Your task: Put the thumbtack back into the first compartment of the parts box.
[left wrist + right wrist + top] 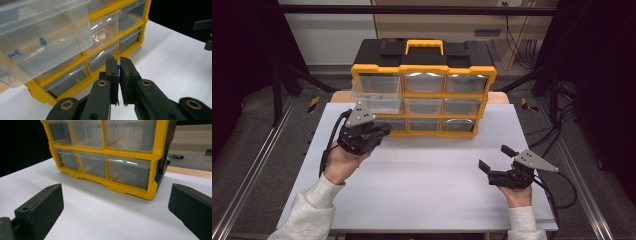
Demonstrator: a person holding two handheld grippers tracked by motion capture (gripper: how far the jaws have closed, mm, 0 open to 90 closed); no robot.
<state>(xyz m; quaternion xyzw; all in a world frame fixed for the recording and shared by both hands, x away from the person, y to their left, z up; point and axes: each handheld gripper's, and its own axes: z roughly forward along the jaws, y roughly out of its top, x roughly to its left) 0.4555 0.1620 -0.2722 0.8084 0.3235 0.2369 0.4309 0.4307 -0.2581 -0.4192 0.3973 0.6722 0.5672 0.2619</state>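
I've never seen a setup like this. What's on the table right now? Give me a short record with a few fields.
Table: white table top
Main thing: yellow and black drawer cabinet with clear drawers in three rows
Pulled-out drawer: top left drawer, drawn well forward, with blue push pins inside
Left gripper: jaws nearly closed on a small blue thing, too hidden to name, in front of the cabinet
Right gripper: jaws wide apart, nothing between them, low over the table, apart from the cabinet

Left gripper raised, jaws nearly shut, small blue bit between; right gripper low, jaws wide apart.
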